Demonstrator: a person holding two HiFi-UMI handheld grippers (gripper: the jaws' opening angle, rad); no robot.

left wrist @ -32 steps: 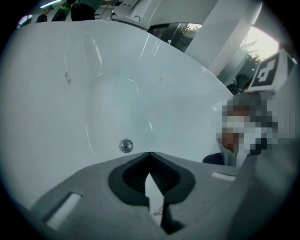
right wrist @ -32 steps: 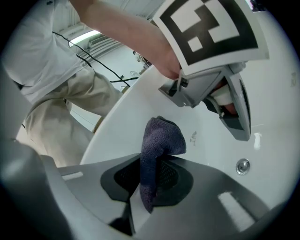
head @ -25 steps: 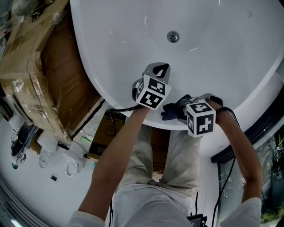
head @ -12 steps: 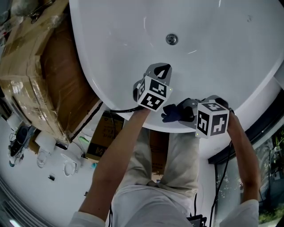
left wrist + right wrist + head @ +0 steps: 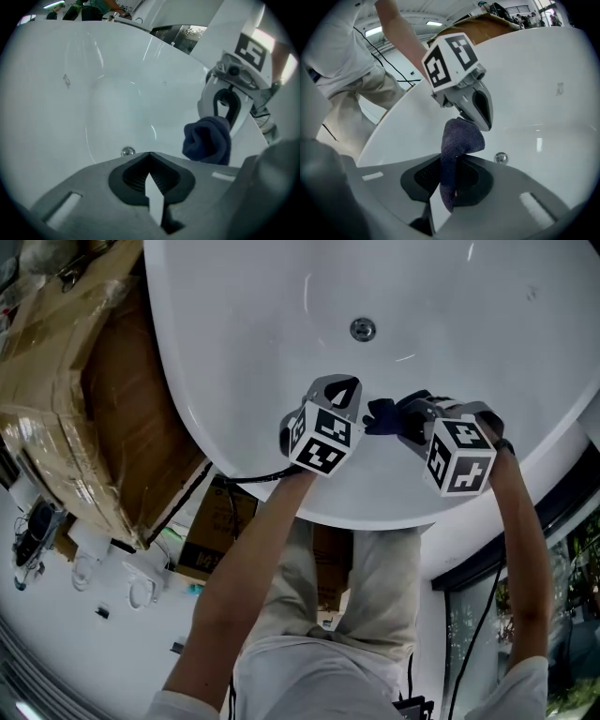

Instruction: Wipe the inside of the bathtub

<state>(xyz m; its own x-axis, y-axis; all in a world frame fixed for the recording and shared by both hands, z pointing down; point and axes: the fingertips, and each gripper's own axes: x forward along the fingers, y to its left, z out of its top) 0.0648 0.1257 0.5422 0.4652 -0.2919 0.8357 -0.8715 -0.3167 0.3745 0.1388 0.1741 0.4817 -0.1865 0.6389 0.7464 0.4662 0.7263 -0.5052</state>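
Observation:
The white bathtub (image 5: 253, 343) fills the top of the head view, its drain (image 5: 363, 330) near the middle. My right gripper (image 5: 405, 414) is shut on a dark blue cloth (image 5: 382, 415) and hangs over the tub's near inner slope. In the right gripper view the cloth (image 5: 459, 140) rises bunched from between the jaws. My left gripper (image 5: 339, 383) hovers just to the left of the cloth, jaws shut with nothing in them. In the left gripper view the cloth (image 5: 208, 140) hangs under the right gripper (image 5: 229, 101), with the drain (image 5: 127, 151) beyond.
A plastic-wrapped cardboard crate (image 5: 56, 381) stands close along the tub's left side. A black cable (image 5: 187, 493) and a small cardboard box (image 5: 216, 531) lie on the floor below it. A dark door frame (image 5: 553, 512) runs by the tub's right.
My right gripper has carried the cloth from the tub's near rim forward into the tub, close beside the left gripper. The left gripper has stayed put.

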